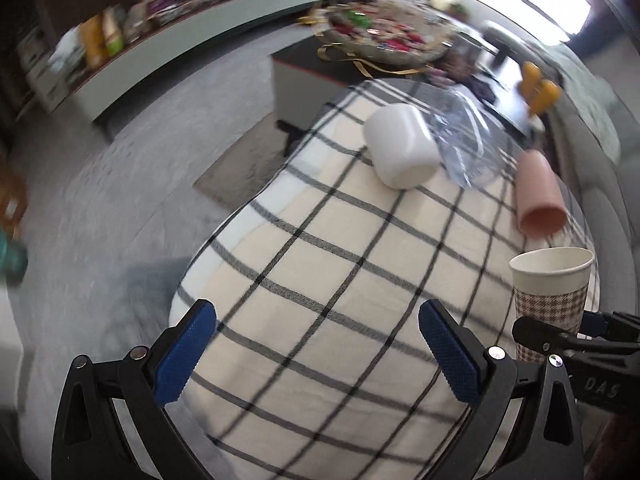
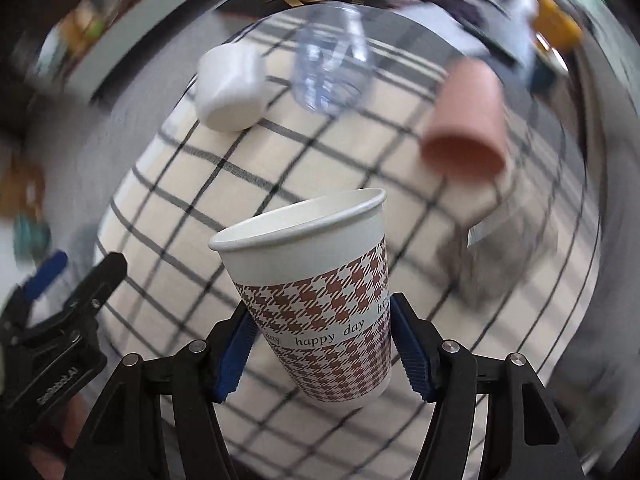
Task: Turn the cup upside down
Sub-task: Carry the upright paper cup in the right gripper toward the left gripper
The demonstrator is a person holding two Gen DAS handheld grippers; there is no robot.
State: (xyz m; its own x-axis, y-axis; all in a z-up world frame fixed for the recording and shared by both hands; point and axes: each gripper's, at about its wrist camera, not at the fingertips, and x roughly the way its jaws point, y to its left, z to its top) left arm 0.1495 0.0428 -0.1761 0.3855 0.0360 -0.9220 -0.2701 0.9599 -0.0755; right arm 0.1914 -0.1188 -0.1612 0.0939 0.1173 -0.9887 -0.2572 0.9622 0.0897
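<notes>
A paper cup (image 2: pixel 320 304) with a brown houndstooth pattern and the words "happy day" is held in my right gripper (image 2: pixel 324 344), mouth up and tilted, lifted above the checked tablecloth (image 2: pixel 224 184). The blue pads press both its sides. It also shows at the right edge of the left wrist view (image 1: pixel 550 300), with the right gripper (image 1: pixel 576 340) around it. My left gripper (image 1: pixel 316 356) is open and empty above the cloth (image 1: pixel 320 264), left of the cup.
A white mug (image 1: pixel 400 146) (image 2: pixel 230 88), a clear plastic cup (image 1: pixel 472 140) (image 2: pixel 330 68) and a pink cup (image 1: pixel 538 196) (image 2: pixel 468 128) stand upside down at the table's far side. Grey carpet (image 1: pixel 120 200) lies to the left. A cluttered low table (image 1: pixel 320 68) stands behind.
</notes>
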